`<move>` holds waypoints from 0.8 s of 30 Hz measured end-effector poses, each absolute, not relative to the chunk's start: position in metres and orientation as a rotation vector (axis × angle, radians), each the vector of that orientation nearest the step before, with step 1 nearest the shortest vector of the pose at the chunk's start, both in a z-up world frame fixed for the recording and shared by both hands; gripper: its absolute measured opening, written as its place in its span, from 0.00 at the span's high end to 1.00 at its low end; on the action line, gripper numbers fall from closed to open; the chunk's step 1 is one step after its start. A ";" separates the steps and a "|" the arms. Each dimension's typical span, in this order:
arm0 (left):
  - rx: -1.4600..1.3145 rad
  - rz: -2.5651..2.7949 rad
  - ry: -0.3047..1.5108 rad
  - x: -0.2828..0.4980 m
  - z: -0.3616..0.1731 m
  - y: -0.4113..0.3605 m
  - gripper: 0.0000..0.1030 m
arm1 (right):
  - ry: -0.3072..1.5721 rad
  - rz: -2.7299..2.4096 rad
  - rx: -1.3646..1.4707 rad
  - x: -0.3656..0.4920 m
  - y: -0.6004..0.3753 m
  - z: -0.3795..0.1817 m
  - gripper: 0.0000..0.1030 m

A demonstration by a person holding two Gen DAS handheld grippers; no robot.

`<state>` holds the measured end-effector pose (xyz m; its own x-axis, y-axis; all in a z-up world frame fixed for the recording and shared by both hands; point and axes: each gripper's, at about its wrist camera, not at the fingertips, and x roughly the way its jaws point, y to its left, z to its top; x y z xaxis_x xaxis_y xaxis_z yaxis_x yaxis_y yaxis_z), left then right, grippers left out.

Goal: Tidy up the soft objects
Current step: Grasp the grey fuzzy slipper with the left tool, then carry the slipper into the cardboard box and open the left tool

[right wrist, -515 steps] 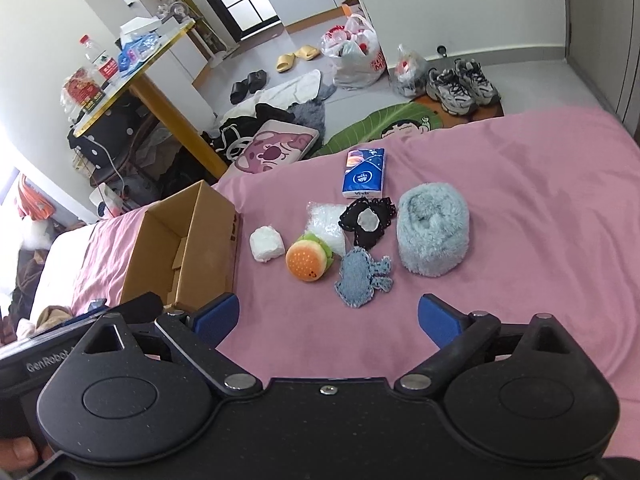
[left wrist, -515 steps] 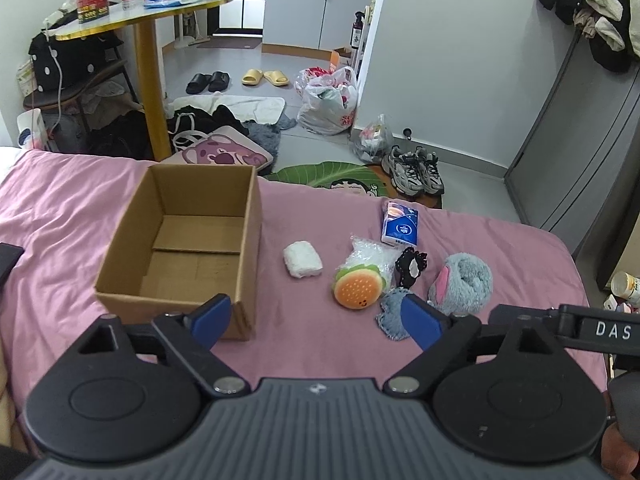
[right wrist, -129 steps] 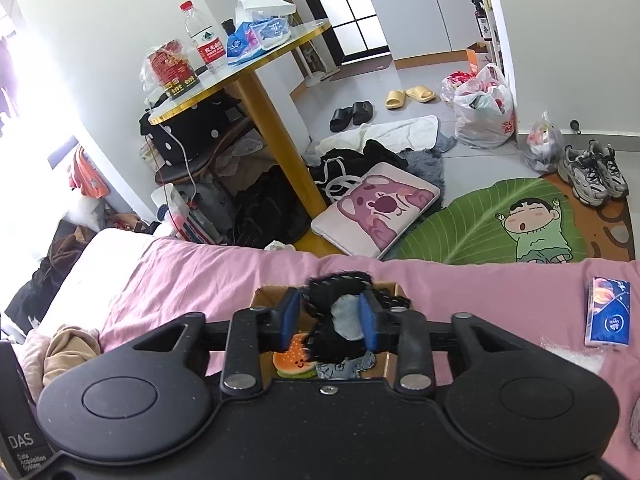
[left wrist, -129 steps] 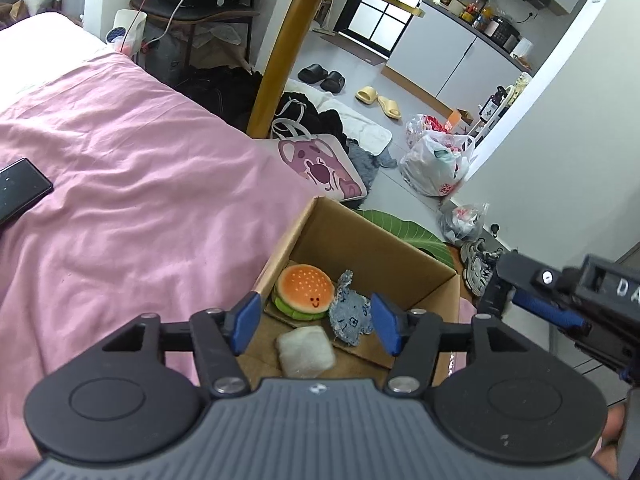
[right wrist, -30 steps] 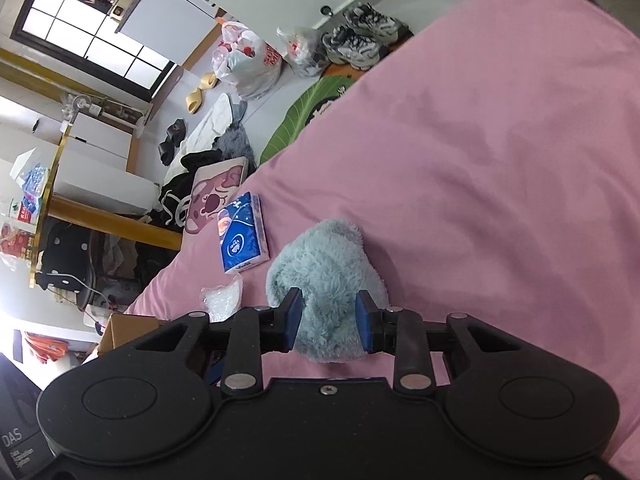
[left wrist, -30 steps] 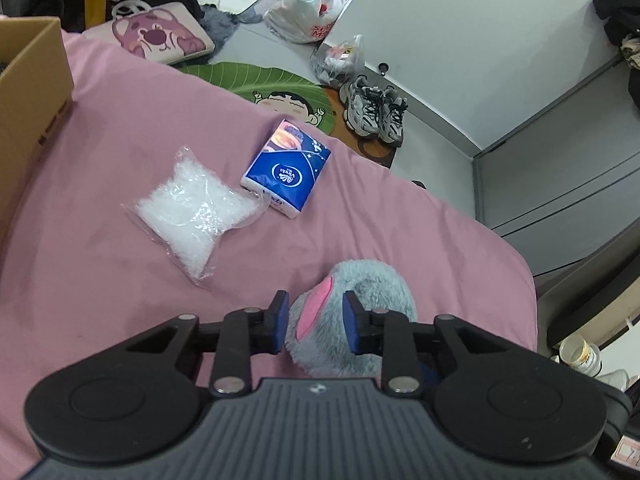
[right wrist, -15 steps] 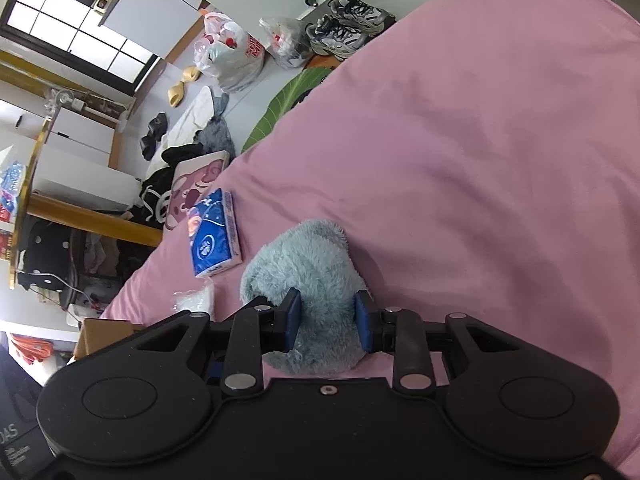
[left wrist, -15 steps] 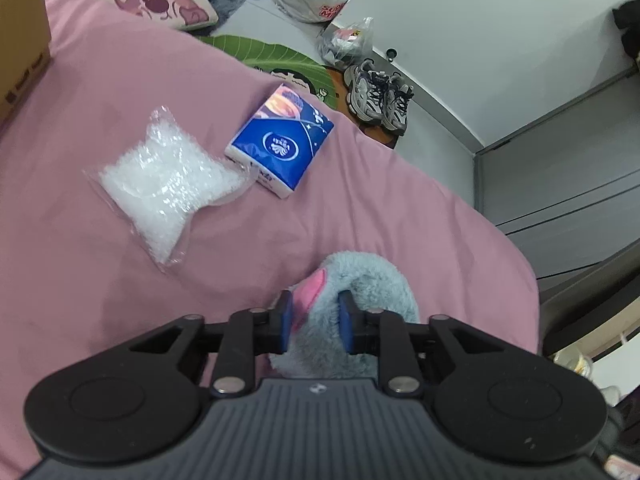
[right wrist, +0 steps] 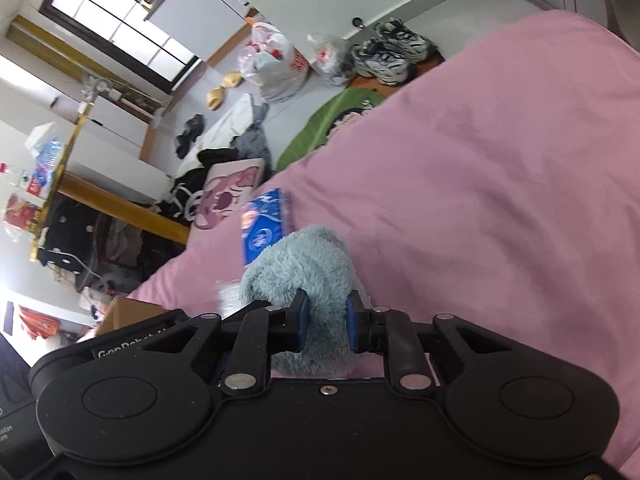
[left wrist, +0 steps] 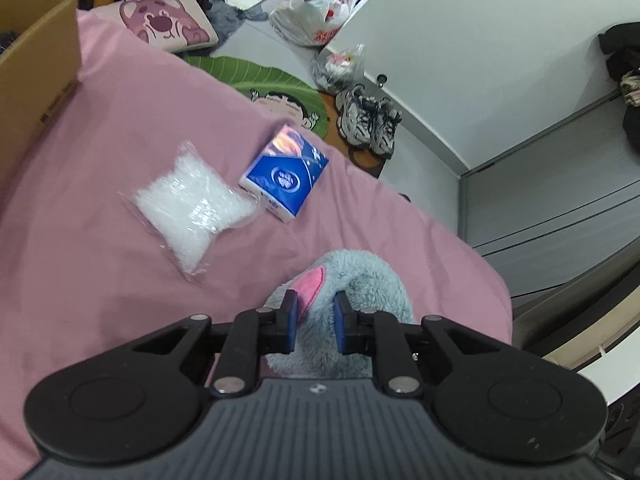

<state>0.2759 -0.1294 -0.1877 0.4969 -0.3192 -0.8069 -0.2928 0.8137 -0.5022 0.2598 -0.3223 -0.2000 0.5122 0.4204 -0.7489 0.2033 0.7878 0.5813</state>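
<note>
A fluffy grey-blue plush toy (left wrist: 368,280) with a pink ear lies on the pink bedsheet (left wrist: 80,280). My left gripper (left wrist: 314,320) is shut on it by the pink ear. The same plush toy (right wrist: 304,268) shows in the right wrist view, raised off the sheet, and my right gripper (right wrist: 325,322) is shut on its other side. A clear bag of white filling (left wrist: 190,210) and a blue tissue pack (left wrist: 284,176) lie on the sheet beyond the toy. The cardboard box (left wrist: 36,68) stands at the far left; its inside is hidden.
The bed's far edge drops to a floor with a green leaf mat (left wrist: 256,80), sneakers (left wrist: 368,120), plastic bags (left wrist: 312,12) and a pink bear cushion (left wrist: 164,26). A grey wardrobe (left wrist: 560,184) stands to the right. A yellow-legged table (right wrist: 108,200) stands beyond the bed.
Both grippers have tightened on the plush toy and it has risen slightly. The right view has tilted and shifted left, so the tissue pack is partly behind the toy.
</note>
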 end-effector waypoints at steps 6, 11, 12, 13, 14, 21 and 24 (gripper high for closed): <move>-0.655 -0.009 1.025 0.263 -0.160 -0.110 0.83 | 1.013 0.202 0.674 0.254 -0.306 -0.175 0.82; -0.661 -0.003 0.988 0.253 -0.140 -0.090 0.83 | 0.987 0.237 0.631 0.249 -0.287 -0.154 0.82; -0.664 -0.002 0.982 0.251 -0.137 -0.086 0.83 | 0.982 0.241 0.624 0.248 -0.284 -0.150 0.82; -0.667 -0.003 0.976 0.249 -0.134 -0.082 0.83 | 0.976 0.244 0.621 0.247 -0.280 -0.146 0.82; -0.670 -0.004 0.970 0.247 -0.131 -0.078 0.83 | 0.972 0.247 0.620 0.245 -0.277 -0.143 0.82; -0.680 -0.005 0.928 0.232 -0.110 -0.052 0.83 | 0.940 0.271 0.599 0.237 -0.252 -0.123 0.82; -0.684 -0.004 0.908 0.226 -0.102 -0.039 0.83 | 0.930 0.283 0.589 0.232 -0.240 -0.116 0.82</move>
